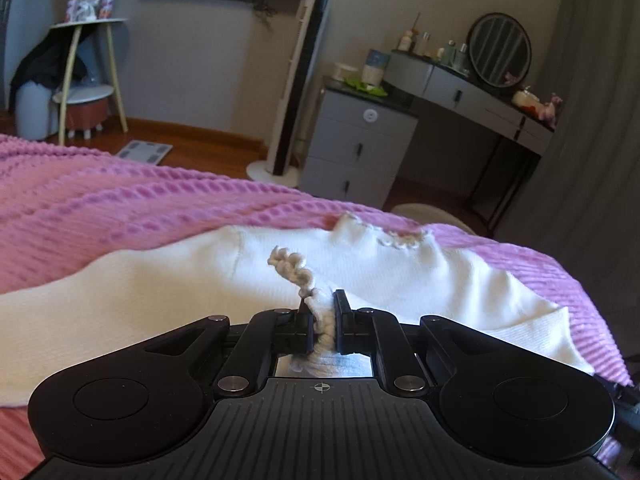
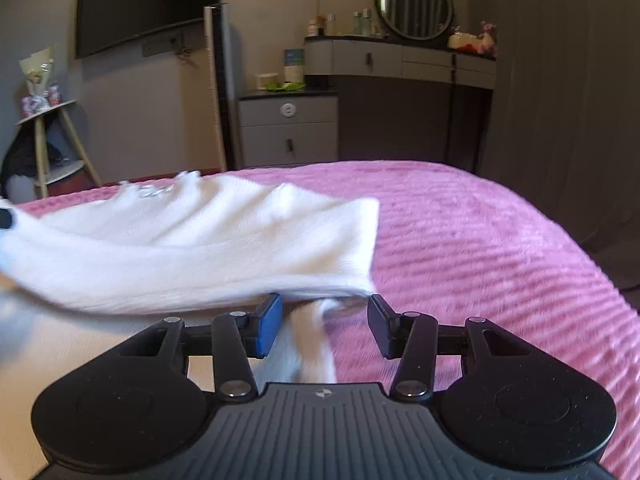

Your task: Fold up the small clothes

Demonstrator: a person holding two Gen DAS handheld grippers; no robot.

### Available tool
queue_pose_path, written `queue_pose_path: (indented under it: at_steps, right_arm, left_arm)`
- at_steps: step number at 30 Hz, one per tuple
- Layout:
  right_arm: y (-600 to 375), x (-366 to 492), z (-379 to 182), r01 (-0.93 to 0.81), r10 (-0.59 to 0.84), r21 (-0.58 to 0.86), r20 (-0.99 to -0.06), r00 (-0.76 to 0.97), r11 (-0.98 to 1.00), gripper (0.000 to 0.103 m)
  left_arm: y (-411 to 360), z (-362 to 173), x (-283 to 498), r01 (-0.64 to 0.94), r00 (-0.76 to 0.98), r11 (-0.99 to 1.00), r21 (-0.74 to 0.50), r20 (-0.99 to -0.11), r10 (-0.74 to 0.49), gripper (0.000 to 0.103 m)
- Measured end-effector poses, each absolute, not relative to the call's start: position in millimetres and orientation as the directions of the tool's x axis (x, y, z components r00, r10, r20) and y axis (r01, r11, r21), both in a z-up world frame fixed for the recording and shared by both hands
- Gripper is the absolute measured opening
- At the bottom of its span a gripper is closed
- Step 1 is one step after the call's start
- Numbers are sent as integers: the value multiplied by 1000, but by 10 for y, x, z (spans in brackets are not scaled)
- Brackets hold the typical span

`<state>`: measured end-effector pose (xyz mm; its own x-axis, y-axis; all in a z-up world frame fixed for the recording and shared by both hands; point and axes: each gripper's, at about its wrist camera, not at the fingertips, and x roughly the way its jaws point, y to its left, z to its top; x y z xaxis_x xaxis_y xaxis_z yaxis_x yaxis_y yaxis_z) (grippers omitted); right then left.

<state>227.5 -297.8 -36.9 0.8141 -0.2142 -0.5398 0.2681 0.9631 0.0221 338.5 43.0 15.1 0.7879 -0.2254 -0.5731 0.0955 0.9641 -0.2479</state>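
A small white knit garment [image 1: 168, 292] with a frilly trimmed edge lies on the pink bed cover [image 1: 120, 208]. My left gripper [image 1: 322, 314] is shut on a bunched, ruffled fold of it, and the fabric stands up between the pads. In the right wrist view the same garment [image 2: 208, 248] spreads to the left, blurred, with its corner lifted near the fingers. My right gripper [image 2: 324, 322] stands open. A strip of white fabric [image 2: 312, 344] lies in the gap below it, and neither pad touches it.
The pink cover [image 2: 480, 264] stretches out to the right of the garment. Beyond the bed edge stand a grey drawer unit [image 2: 288, 132], a dressing table with a round mirror [image 2: 416, 2], a tall tower fan [image 1: 300, 80] and a small wooden side table [image 1: 88, 76].
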Motion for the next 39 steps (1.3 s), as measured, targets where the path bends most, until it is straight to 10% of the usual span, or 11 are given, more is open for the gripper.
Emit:
queue_pose_path:
  at_steps: [19,29,39]
  right_arm:
    - [-3129,2009,-92,262,-237,-23,-507,829,965,44]
    - [-2963,2422,-172,183,-32,227,-543,839,957,17]
    - [-2855,2665,-501,212,-211,-70,-598,773,975,0]
  left_arm:
    - [698,-249,3447,24,757,975,-221,-633,-162,10]
    - [645,-268,3429,45,748,984,-174,-647,-149,10]
    - [484,-342,3490,92,768,992,-81,-628,-123,10]
